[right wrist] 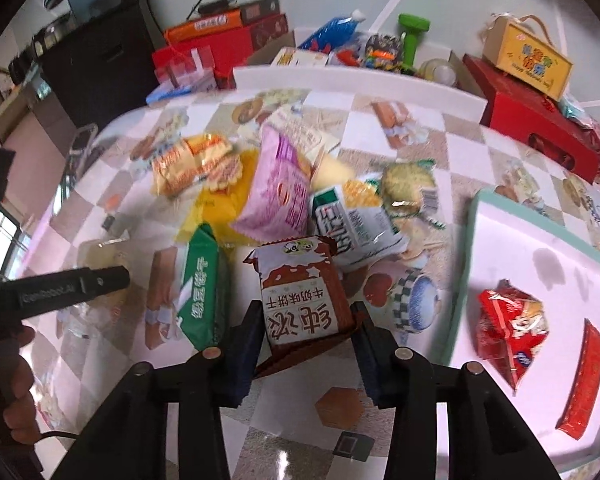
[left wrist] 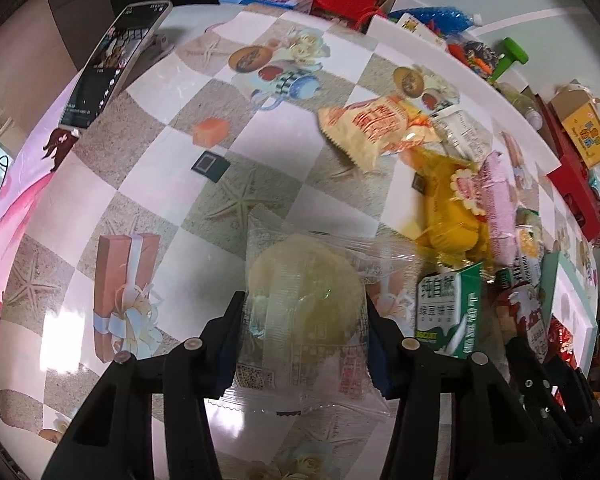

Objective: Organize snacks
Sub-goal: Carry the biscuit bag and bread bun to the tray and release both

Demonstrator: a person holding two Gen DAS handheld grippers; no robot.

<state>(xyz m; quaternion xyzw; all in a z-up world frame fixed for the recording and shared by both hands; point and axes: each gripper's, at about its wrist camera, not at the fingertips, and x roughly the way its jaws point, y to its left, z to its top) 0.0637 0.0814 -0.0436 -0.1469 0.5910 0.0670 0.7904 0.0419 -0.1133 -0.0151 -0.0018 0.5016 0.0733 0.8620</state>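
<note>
My left gripper [left wrist: 304,308] is shut on a clear-wrapped round pale-yellow pastry [left wrist: 300,280], held just above the checked tablecloth. My right gripper [right wrist: 304,320] is shut on a brown-and-white biscuit packet [right wrist: 296,280], its pads pressing the packet's sides. Behind that packet lies the snack pile: a pink packet [right wrist: 278,188], a green packet [right wrist: 202,292], a white-and-green packet [right wrist: 352,224] and an orange-yellow packet [right wrist: 188,164]. At the right a white tray [right wrist: 472,240] with a teal rim holds a red packet [right wrist: 512,332] and a red bar [right wrist: 584,376].
A phone [left wrist: 112,64] on a stand leans at the table's far left. Red gift boxes [right wrist: 540,128], a yellow box [right wrist: 528,60], a green dumbbell [right wrist: 412,32] and a blue bag [right wrist: 332,30] crowd the far edge. A hand [right wrist: 8,360] holds the left tool.
</note>
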